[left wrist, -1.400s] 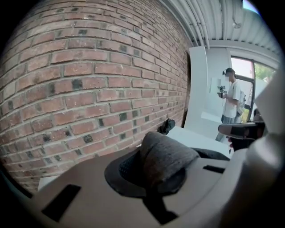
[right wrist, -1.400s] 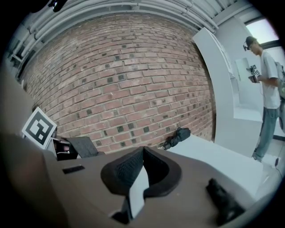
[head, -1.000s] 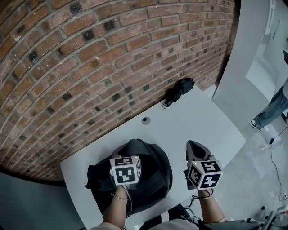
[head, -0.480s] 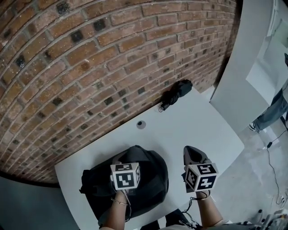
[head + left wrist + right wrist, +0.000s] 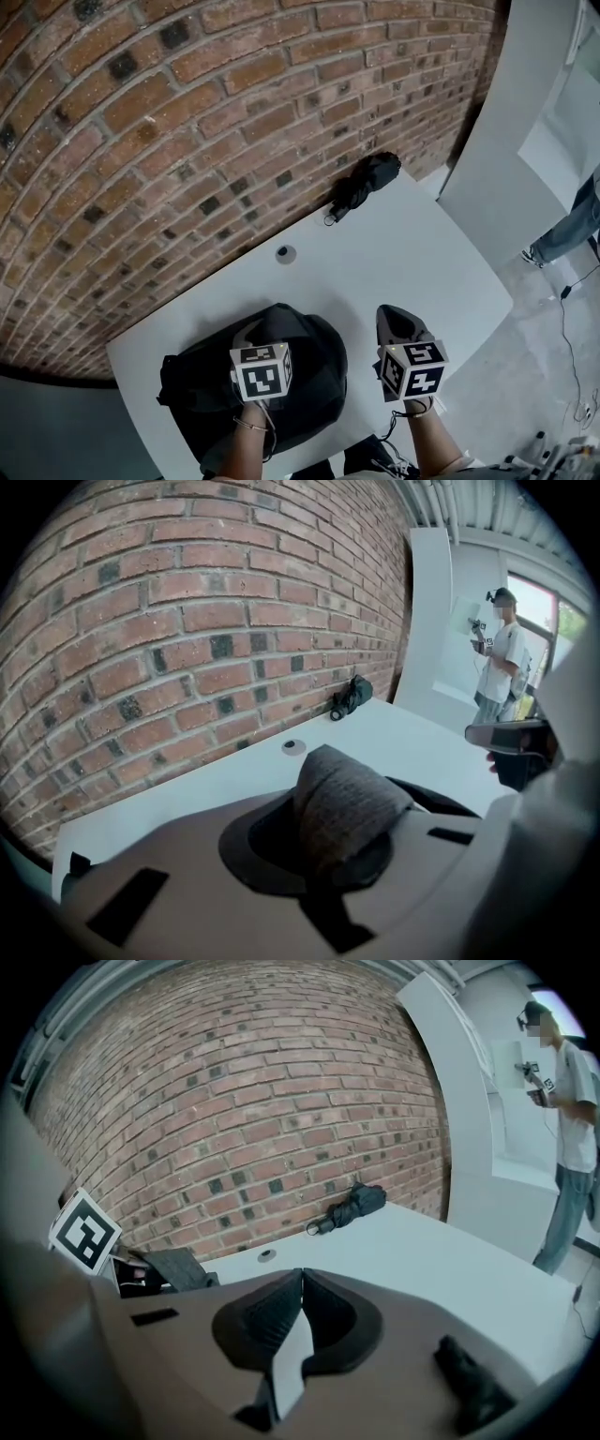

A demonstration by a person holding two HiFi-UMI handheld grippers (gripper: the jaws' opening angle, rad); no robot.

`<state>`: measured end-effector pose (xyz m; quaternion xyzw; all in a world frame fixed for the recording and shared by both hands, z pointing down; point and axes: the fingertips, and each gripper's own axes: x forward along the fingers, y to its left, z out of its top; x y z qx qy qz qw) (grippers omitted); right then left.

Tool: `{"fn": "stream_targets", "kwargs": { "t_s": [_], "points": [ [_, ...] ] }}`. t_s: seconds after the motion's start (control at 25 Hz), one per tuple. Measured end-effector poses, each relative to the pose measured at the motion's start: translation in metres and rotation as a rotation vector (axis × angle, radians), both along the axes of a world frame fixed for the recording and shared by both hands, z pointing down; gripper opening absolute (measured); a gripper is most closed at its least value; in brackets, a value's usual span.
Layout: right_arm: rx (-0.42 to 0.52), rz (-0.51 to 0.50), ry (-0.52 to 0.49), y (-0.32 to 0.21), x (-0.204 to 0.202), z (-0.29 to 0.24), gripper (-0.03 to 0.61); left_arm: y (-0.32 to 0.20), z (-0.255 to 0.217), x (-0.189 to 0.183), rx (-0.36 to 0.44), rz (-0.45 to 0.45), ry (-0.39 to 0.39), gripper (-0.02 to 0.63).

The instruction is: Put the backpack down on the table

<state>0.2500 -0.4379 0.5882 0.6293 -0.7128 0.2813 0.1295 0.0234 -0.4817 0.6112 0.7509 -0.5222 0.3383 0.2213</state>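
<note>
The black backpack (image 5: 305, 361) sits on the white table (image 5: 403, 244) near its front left corner. My left gripper (image 5: 253, 336) is above it, shut on the bag's grey top handle (image 5: 342, 799), which bulges up between the jaws. The handle also shows as a grey loop (image 5: 246, 330) in the head view. Just to the right of the bag, my right gripper (image 5: 394, 314) is shut with nothing in it, its pads (image 5: 281, 1312) touching over bare table. In the right gripper view part of the backpack (image 5: 173, 1267) shows at the left.
A folded black umbrella (image 5: 361, 187) lies at the table's far edge against the brick wall (image 5: 187, 122). A small round cap (image 5: 285, 253) is set in the tabletop behind the bag. A white partition (image 5: 506, 141) and a person (image 5: 572, 225) stand to the right.
Both grippers have come down together. The backpack has sunk with the left gripper and now spreads wider on the table, further toward the left.
</note>
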Motion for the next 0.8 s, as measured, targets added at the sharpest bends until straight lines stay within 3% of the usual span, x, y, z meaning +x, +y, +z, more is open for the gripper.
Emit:
{"fn": "stream_targets", "kwargs": {
  "t_s": [0.52,0.8],
  "points": [
    [-0.058,0.009,-0.044,0.003,0.015,0.038,0.031,0.005,0.043,0.011,-0.051,-0.004,-0.056,0.011],
    [-0.082,0.002,-0.079,0.009,0.011,0.042,0.031,0.013,0.057,0.017,-0.087,0.066,-0.117,0.011]
  ]
}}
